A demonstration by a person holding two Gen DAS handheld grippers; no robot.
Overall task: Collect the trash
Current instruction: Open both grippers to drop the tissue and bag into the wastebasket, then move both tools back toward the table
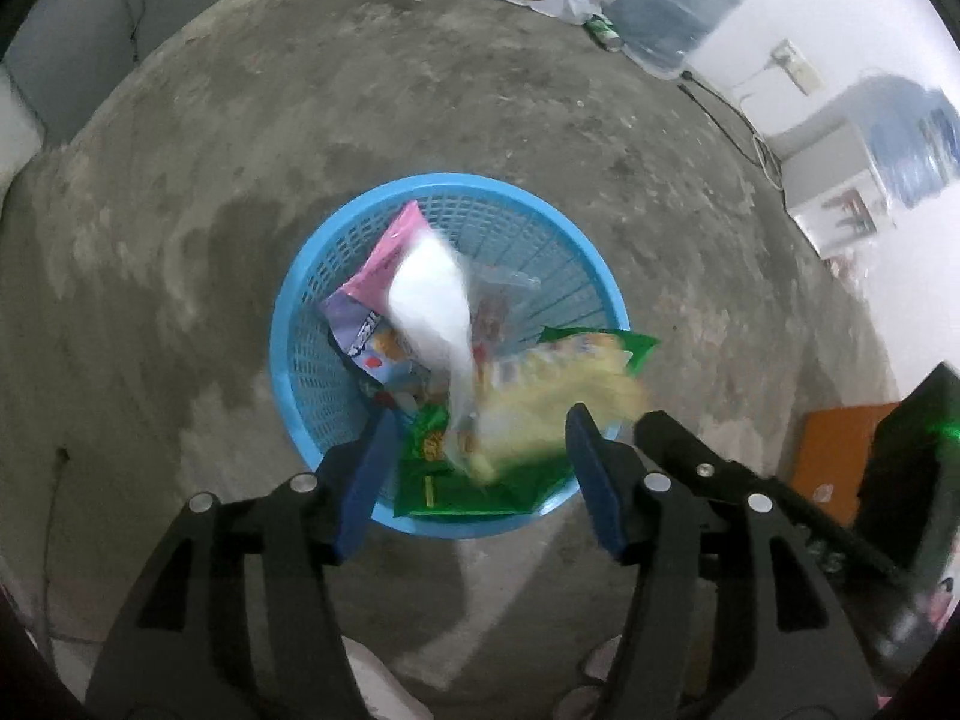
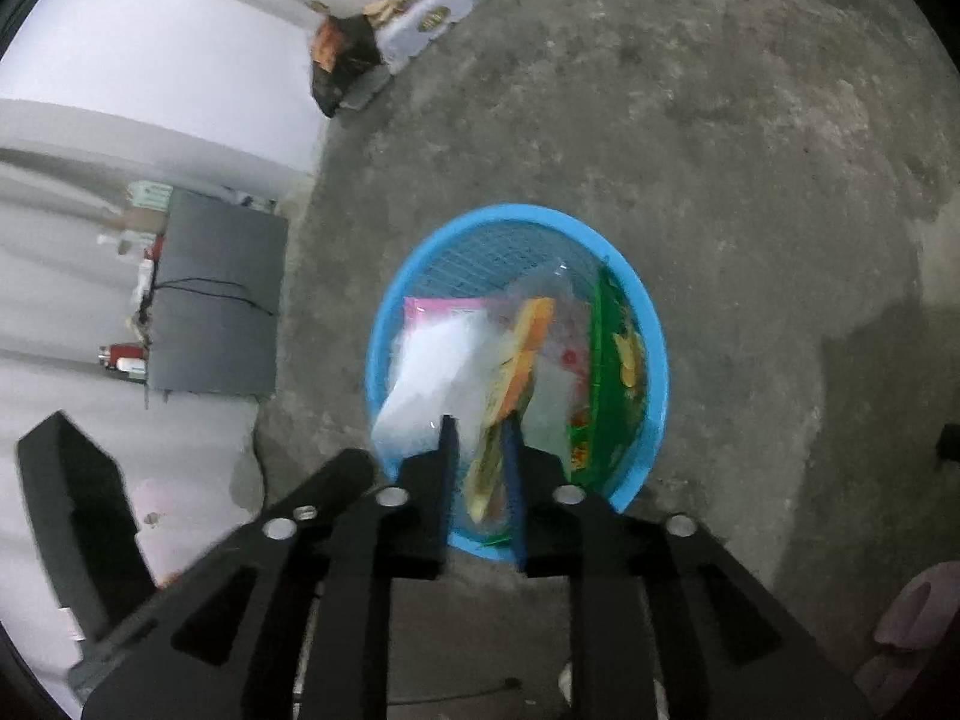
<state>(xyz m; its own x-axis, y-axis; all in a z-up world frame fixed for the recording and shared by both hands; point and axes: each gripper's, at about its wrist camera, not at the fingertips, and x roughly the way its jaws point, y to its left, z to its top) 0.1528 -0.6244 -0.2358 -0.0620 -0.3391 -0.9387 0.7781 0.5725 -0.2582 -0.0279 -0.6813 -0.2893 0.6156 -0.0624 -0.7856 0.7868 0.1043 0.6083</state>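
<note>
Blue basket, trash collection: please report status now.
Left gripper open above blue basket, white bag blurred inside. Right gripper partly open, yellow-orange wrapper between fingers; grip unclear. Nothing in the way.

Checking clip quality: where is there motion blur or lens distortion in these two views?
Left wrist: the white bag and yellow wrapper over the basket are smeared by motion, the floor bulges with fisheye. Right wrist: the wrapper between the right gripper's fingers is soft, and the wall side looks streaked.
</note>
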